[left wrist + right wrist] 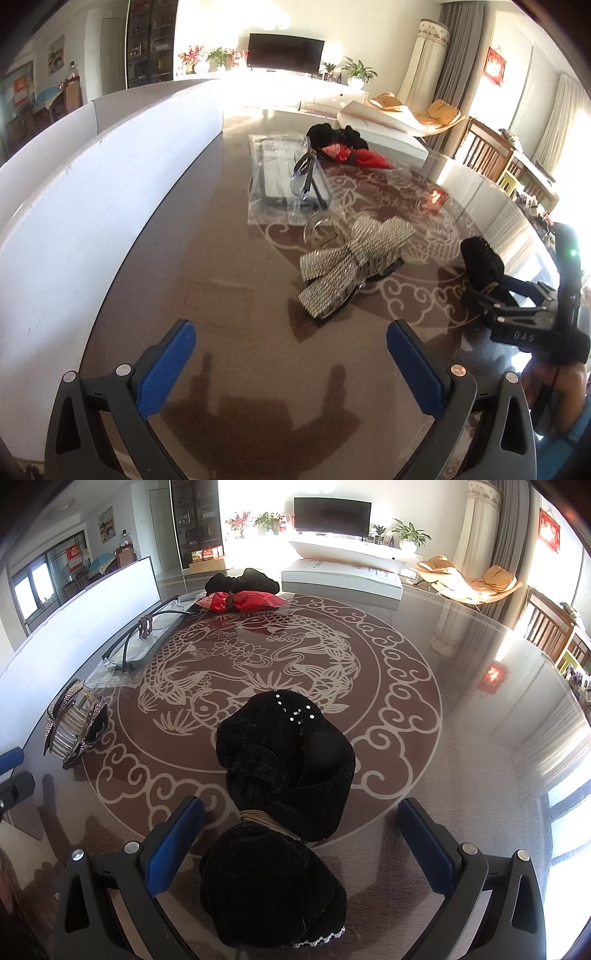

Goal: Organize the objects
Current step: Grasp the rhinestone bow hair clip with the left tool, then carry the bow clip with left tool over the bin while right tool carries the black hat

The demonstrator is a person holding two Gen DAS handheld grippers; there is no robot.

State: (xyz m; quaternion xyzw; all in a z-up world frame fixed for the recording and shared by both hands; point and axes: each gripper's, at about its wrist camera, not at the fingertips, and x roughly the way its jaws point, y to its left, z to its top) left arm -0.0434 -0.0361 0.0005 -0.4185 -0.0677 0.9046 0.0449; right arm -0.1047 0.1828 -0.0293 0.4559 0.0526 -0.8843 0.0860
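Two grippers agape, empty | right gripper (301, 843) straddles black bundle (284, 775) | left gripper (291, 363) faces rhinestone bow (351, 258)

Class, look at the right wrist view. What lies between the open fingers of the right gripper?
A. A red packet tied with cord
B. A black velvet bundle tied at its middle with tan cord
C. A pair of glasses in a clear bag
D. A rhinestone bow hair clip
B: the black velvet bundle, cinched with tan cord, sits between the blue pads of the open right gripper.
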